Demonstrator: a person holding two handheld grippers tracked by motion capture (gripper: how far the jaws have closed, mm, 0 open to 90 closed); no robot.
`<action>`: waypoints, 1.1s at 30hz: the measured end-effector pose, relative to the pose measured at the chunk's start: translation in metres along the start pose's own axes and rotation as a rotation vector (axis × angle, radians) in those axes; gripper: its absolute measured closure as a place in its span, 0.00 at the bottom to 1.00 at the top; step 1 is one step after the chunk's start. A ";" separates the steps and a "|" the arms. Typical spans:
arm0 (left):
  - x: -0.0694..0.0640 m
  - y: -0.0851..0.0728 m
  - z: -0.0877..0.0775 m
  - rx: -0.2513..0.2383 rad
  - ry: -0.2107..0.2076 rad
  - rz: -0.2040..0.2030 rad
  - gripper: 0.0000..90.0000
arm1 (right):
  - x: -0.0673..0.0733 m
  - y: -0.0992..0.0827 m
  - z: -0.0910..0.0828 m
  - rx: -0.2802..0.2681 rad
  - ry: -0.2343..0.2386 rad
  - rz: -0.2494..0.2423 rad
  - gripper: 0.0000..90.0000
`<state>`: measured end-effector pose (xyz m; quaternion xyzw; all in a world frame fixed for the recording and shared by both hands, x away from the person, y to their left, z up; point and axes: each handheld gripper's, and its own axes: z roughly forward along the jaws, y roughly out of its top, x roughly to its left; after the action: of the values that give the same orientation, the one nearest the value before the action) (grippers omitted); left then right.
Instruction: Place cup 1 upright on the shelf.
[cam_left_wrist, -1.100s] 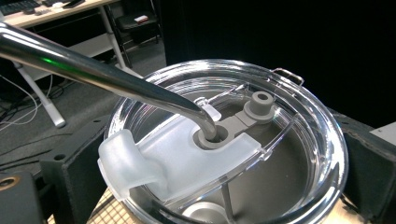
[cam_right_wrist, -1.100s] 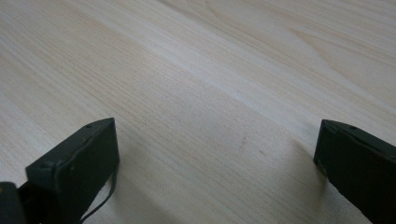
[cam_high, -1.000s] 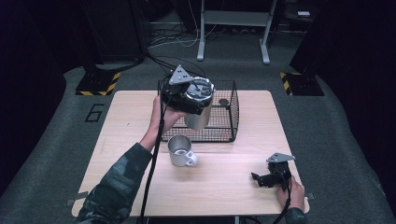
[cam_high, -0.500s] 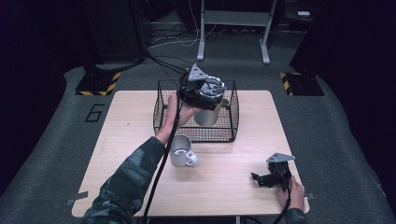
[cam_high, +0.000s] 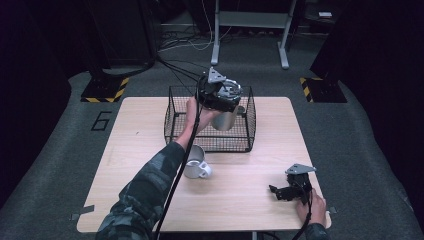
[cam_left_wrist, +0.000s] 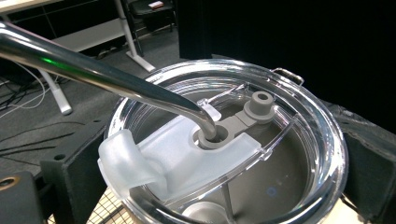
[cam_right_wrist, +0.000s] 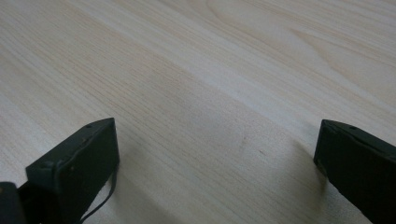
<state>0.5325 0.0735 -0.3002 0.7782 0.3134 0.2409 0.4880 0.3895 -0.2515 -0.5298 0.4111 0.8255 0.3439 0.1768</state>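
A steel tumbler (cam_high: 227, 121) with a clear lid (cam_left_wrist: 243, 154) and a bent metal straw (cam_left_wrist: 93, 72) hangs over the black wire basket (cam_high: 210, 142). My left gripper (cam_high: 223, 102) is shut on the tumbler just under its rim, with a black jaw on either side in the left gripper view. A steel mug (cam_high: 196, 162) with a handle stands on the table just in front of the basket. My right gripper (cam_high: 285, 191) rests low at the table's front right, open, with bare wood between its jaws (cam_right_wrist: 217, 163).
The wooden table (cam_high: 140, 150) has free room at its left and front middle. The left gripper's cable (cam_high: 175, 180) runs along the sleeve toward the front edge. Beyond the table lie dark carpet, cables and a desk frame (cam_high: 250, 20).
My left gripper has carried the tumbler to the right and farther back, from the basket's near left corner to over its middle. The right gripper has stayed still.
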 end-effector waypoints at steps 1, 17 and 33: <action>0.001 -0.001 0.003 -0.002 0.003 -0.015 0.04 | 0.000 0.000 0.000 0.000 0.000 0.000 0.00; 0.011 -0.014 0.042 0.053 0.015 -0.088 0.04 | 0.001 0.000 0.001 -0.005 -0.005 0.016 0.00; 0.015 -0.024 0.073 0.105 0.030 -0.155 0.04 | 0.000 0.000 0.000 0.000 0.001 0.000 0.00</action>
<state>0.5866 0.0482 -0.3509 0.7724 0.3921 0.1975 0.4590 0.3895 -0.2515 -0.5298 0.4108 0.8256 0.3440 0.1766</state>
